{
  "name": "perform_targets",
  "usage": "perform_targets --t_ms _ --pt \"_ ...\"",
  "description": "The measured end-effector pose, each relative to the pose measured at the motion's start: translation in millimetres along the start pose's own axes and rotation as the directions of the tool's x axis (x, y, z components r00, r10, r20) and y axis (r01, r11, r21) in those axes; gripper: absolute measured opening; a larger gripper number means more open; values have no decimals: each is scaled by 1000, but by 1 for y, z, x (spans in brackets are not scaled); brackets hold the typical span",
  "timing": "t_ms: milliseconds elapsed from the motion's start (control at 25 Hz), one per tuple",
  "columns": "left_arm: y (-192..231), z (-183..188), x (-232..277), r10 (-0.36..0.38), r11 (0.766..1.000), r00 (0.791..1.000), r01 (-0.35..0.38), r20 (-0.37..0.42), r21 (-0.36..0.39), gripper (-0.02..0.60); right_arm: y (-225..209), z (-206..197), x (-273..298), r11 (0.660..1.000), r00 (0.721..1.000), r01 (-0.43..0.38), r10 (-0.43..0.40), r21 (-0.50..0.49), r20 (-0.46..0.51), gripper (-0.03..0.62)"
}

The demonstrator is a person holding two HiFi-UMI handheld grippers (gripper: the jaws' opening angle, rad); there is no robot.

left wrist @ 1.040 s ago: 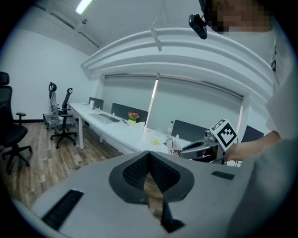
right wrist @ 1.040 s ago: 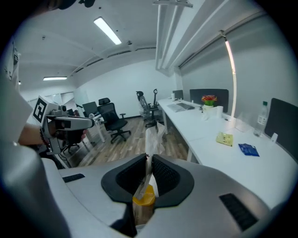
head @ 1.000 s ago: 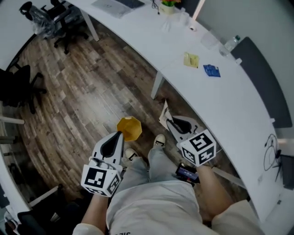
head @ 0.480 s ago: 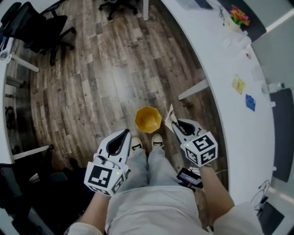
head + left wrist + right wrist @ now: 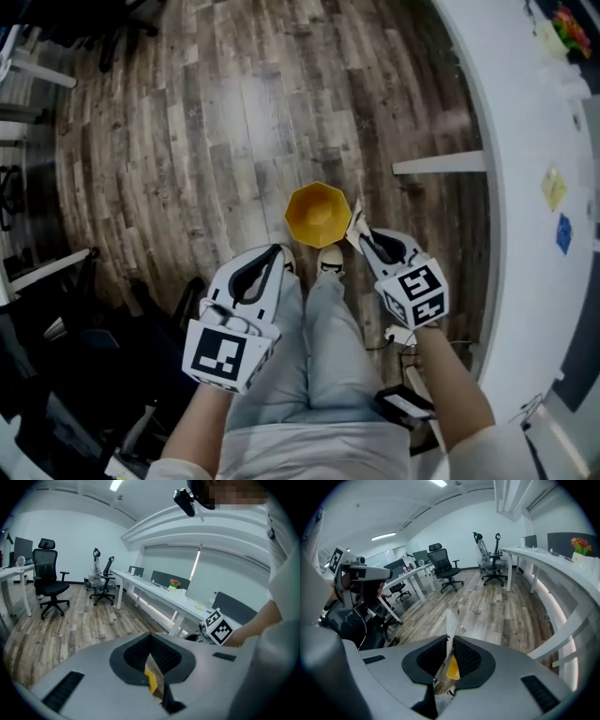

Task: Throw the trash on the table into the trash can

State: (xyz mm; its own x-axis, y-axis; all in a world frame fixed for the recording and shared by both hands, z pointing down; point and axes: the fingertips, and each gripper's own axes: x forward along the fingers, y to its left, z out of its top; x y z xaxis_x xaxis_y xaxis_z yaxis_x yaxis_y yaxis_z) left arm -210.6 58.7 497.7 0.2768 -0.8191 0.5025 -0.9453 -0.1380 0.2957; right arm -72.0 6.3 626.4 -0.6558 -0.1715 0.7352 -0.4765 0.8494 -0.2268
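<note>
Wood floor (image 5: 234,141) fills the office, with a white table (image 5: 525,112) along its right side. Right gripper (image 5: 364,236) is clamped on a paper scrap (image 5: 354,218) at the rim of the bin (image 5: 319,214) — letting go looks to be next. Left gripper (image 5: 274,255) is closed and empty. A yellow note (image 5: 553,187) and a blue bit (image 5: 562,232) lie near the table's far edge — probably still to bin.

Place: this was an open office.
Desks: long white desks (image 5: 151,587) ran in rows.
Seating: black swivel chairs (image 5: 48,580) stood about.
Floor: wood-plank floor (image 5: 234,141).
</note>
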Motion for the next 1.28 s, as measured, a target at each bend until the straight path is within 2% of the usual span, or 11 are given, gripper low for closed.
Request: perform_targets --t_ms 280,440,720,920,1040,1080,1280 --pt "18 -65 53 0 999 999 2 -36 38 0 -17 -80 90 1000 996 -24 23 -19 -88 69" --pt "27 -107 76 2 1000 998 -3 -61 -12 0 -26 -124 143 999 992 -25 22 -21 -125 69" --pt "52 -172 111 -6 999 996 2 -86 -48 0 -38 -192 222 998 976 -35 23 -52 -216 69" --pt "66 -188 116 5 999 996 -10 -92 -53 0 -39 -218 253 998 967 -26 13 -49 -253 103" --pt "71 -191 110 12 999 995 -17 -96 -52 0 -38 -222 259 998 963 -9 -6 -56 -268 203" --pt "72 -191 108 13 998 995 -18 -100 -53 0 -38 -222 258 998 963 -6 -10 -57 -270 216" --pt "68 -182 98 1 998 994 -7 -109 -55 0 -38 -208 240 998 965 11 -26 -57 -260 222"
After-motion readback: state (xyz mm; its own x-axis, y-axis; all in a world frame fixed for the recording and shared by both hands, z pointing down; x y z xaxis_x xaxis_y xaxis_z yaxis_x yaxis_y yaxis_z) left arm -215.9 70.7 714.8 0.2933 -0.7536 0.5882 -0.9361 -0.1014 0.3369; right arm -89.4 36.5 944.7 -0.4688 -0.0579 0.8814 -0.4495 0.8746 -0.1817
